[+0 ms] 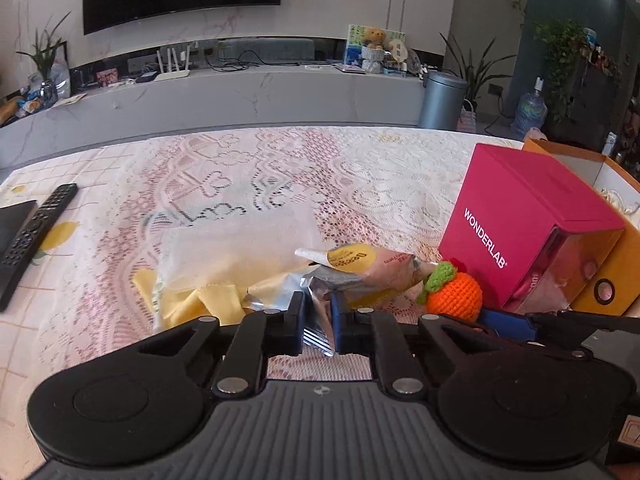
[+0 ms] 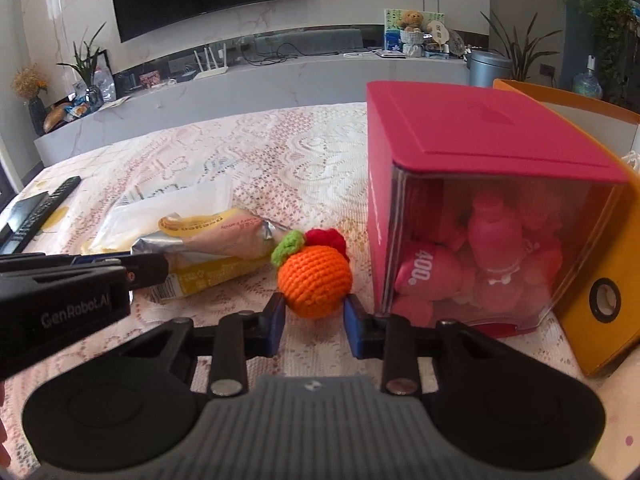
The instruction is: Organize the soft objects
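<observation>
Left claw (image 1: 317, 320) clamped on the crimped silver end of a snack packet (image 1: 352, 268), jaws nearly together. The packet lies on the lace-covered table (image 1: 240, 168), over a clear bag of yellow cloth (image 1: 224, 256). Right claw (image 2: 314, 320) brackets a crocheted orange (image 2: 315, 280), blue pads at its sides; firm contact can't be confirmed. The orange sits on the table beside a pink box (image 2: 480, 152); an orange box (image 2: 600, 264) behind. Remote (image 1: 36, 236) far left.
</observation>
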Tool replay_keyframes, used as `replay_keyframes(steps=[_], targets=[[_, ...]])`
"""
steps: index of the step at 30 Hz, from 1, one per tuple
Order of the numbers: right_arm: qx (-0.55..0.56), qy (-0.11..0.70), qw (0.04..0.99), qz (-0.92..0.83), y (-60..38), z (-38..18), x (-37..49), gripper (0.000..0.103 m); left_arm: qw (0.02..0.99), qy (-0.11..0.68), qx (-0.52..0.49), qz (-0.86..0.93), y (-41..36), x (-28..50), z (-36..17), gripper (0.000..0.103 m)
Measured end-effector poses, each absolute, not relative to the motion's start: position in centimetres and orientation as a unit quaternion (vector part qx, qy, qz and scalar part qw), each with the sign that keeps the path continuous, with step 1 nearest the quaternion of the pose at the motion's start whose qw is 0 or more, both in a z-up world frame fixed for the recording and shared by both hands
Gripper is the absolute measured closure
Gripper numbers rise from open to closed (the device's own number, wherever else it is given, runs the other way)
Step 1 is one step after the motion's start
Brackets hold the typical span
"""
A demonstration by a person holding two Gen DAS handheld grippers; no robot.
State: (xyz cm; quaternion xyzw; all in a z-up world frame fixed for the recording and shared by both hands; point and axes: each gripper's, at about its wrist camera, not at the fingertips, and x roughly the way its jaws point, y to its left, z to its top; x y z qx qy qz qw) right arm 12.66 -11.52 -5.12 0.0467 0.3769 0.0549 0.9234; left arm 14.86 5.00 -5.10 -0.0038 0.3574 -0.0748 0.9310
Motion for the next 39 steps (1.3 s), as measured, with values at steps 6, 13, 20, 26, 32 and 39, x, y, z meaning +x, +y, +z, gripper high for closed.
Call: replay_keyframes(steps=[6, 13, 20, 26, 32, 39], targets=[[0.068, 0.418, 0.901, 0.1, -12.6, -4.0, 10.5, 0.074, 0.921, 0.383, -0.043, -0.047, 6.0, 12.1, -3.9, 0.096], [0.067, 0.445, 0.885, 0.12, -13.3, -4.3, 8.1, 0.075, 0.903, 0.419, -0.06, -0.077, 5.6, 9.6, -4.6, 0.102], [0.084, 0.412, 0.899, 0.125, -14.4, -3.3, 7.9, 0.05, 0.929, 0.357, 0.019, -0.097, 4.7, 9.1, -2.1, 0.02], [0.073, 0.417, 0.896, 0.139, -13.9, -4.2, 8.8, 0.05, 0.892, 0.413, 0.099, -0.152, 4.5, 12.6, -3.5, 0.019], [0.061, 0.419, 0.895, 0.14, -13.3, -4.7, 9.0, 0.051, 0.876, 0.444, 0.11, -0.151, 5.1, 14.5, -6.6, 0.026], [0.044, 0.426, 0.893, 0.141, -12.3, -5.3, 9.5, 0.052, 0.883, 0.42, 0.151, -0.144, 4.2, 15.1, -7.6, 0.023]])
